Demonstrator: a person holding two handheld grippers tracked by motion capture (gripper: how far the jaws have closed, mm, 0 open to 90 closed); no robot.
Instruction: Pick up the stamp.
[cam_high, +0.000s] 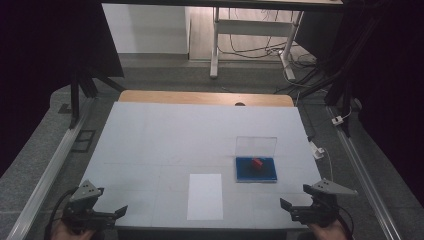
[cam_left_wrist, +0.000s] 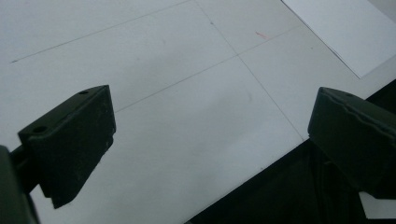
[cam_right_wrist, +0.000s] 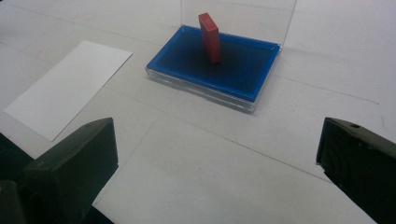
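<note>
Red block (cam_right_wrist: 209, 36) stands tilted in blue tray (cam_right_wrist: 243, 79), centre-right of high view, clear lid upright behind. Right tongs (cam_high: 303, 206) nearer, lower right; block lies up-left of them. Left tongs (cam_high: 107, 212) lower left, well apart. Both released, empty.

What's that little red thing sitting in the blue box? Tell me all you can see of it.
The red block is a small, flat, rectangular piece with plain smooth faces; it could be plastic or painted wood. It stands on one narrow end, leaning a little, on the dark blue lining of the open clear case, nearer the case's back, where the transparent lid rises upright. Only the blue lining touches it. It sits on the right half of the white table, and nothing holds it.
</note>
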